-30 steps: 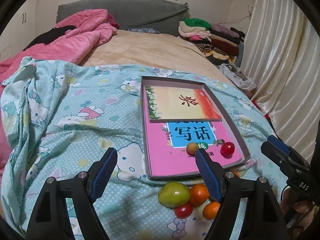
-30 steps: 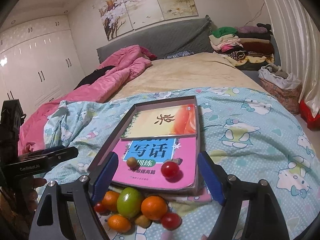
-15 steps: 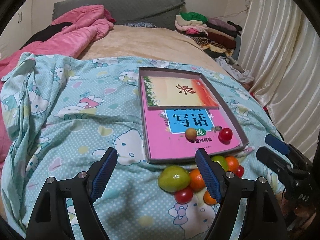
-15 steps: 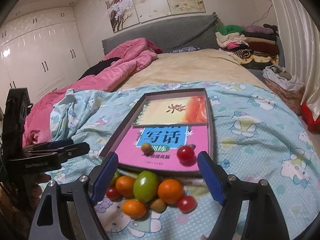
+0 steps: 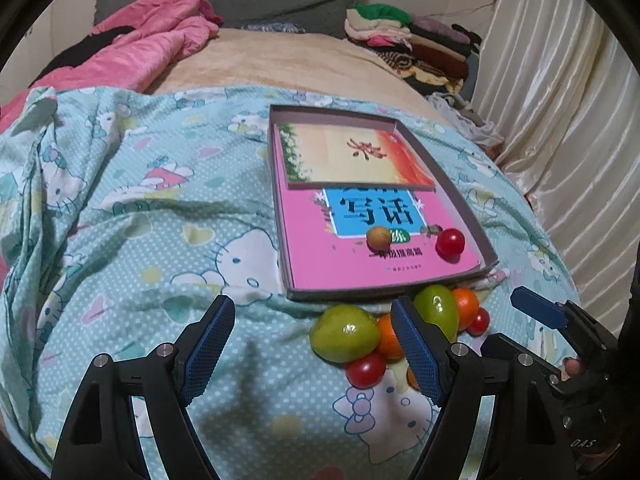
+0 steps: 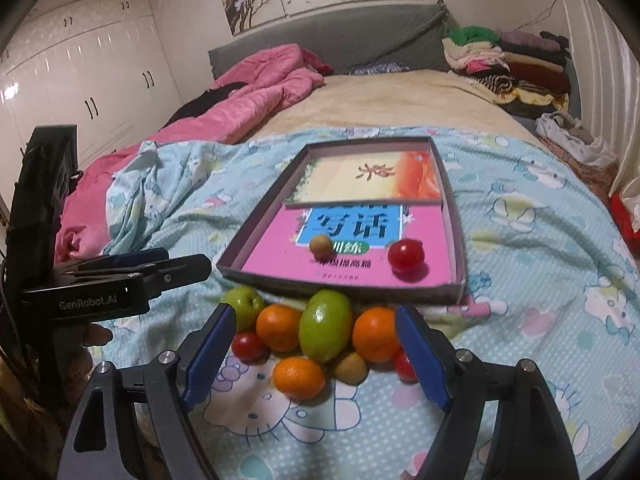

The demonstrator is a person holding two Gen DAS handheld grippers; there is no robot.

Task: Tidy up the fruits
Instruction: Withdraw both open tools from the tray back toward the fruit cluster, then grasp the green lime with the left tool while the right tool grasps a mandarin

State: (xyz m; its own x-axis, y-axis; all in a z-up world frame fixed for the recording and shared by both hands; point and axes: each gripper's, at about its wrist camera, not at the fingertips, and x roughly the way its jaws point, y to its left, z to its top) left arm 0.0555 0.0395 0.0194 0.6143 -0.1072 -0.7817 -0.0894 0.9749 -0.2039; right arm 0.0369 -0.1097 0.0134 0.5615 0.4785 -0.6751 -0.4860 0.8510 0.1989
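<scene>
Blue-padded jaws of both grippers stand released, nothing between the pads, just as they were a second ago. What has changed is the framing: in the right wrist view the fruit pile (image 6: 316,336) has slid up from the bottom edge into the lower centre, now fully in sight between the fingers of the right gripper (image 6: 316,360), and the tray (image 6: 456,236) sits higher too. In the left wrist view the pile (image 5: 396,332) has likewise risen, and a second green fruit (image 5: 436,312) shows behind the right finger of the left gripper (image 5: 312,352).

Loose fruit lies on the cartoon-print teal sheet (image 6: 540,280), touching the tray's near rim: a large green fruit (image 6: 326,326) in the middle, oranges (image 6: 278,326) on both sides and in front, a green apple (image 6: 244,306) at the left, red cherry tomatoes (image 6: 248,345) and a small brown fruit (image 6: 351,367). Inside the tray, on a pink book (image 6: 276,256), rest one small tan fruit (image 6: 321,245) and one red tomato (image 6: 406,256) (apart from each other).

Beyond, a beige blanket (image 6: 400,100), a pink quilt (image 6: 260,92) at upper left, a grey headboard (image 6: 360,40), folded clothes (image 6: 500,56) at upper right, white wardrobes (image 6: 80,72) far left and curtains (image 5: 560,100) along the right edge.

Open sheet spreads at lower left in the left wrist view and lower right in the right wrist view; the left gripper (image 6: 120,284) sits at the left edge there, a hand (image 6: 94,336) below it.
</scene>
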